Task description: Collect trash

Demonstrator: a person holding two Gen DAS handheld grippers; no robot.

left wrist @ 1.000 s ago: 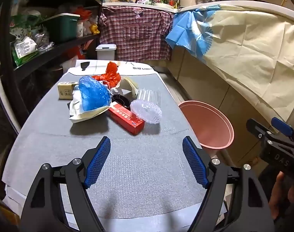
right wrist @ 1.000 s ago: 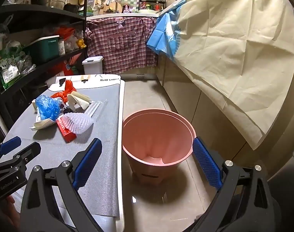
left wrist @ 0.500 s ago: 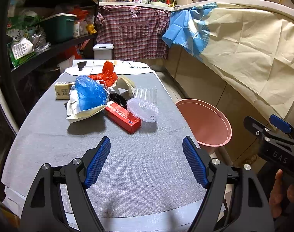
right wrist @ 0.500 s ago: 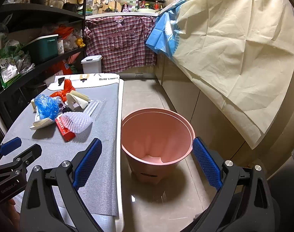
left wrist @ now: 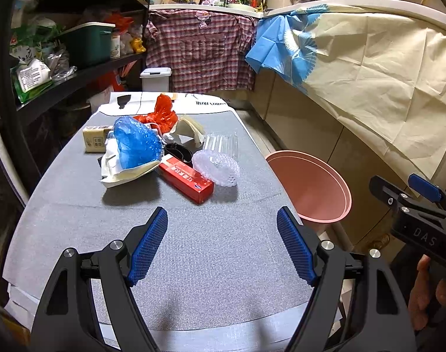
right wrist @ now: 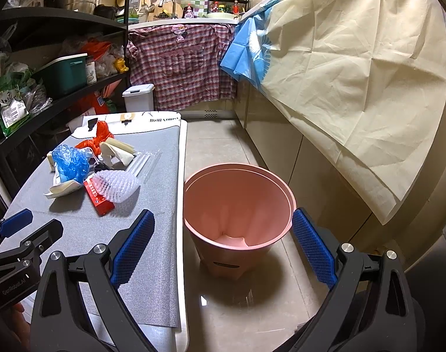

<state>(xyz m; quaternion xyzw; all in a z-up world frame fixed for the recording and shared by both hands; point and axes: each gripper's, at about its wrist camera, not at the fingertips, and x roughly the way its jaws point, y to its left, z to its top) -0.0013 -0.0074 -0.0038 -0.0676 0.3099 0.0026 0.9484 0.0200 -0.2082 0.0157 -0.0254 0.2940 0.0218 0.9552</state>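
Note:
A pile of trash lies on the grey table [left wrist: 193, 252]: a blue plastic bag [left wrist: 136, 143], a red carton [left wrist: 187, 177], a white foam net [left wrist: 217, 167], a red plastic bag [left wrist: 161, 114], a clear plastic tray [left wrist: 221, 143], a small beige box [left wrist: 95, 138] and crumpled paper [left wrist: 120, 173]. A pink bin [right wrist: 237, 202] stands on the floor to the table's right. My left gripper [left wrist: 223, 246] is open over the table's near part, well short of the pile. My right gripper [right wrist: 223, 243] is open above the floor, just in front of the bin.
Dark shelves [left wrist: 76, 67] full of goods run along the left. A cream cloth [right wrist: 355, 67] and a blue cloth [right wrist: 246, 50] hang over the counter on the right. A plaid cloth [left wrist: 199, 52] and a small white bin [left wrist: 155, 79] stand at the back.
Both grippers have drifted back slightly; the pile and bin look a little farther and lower in view. Nothing on the table has moved.

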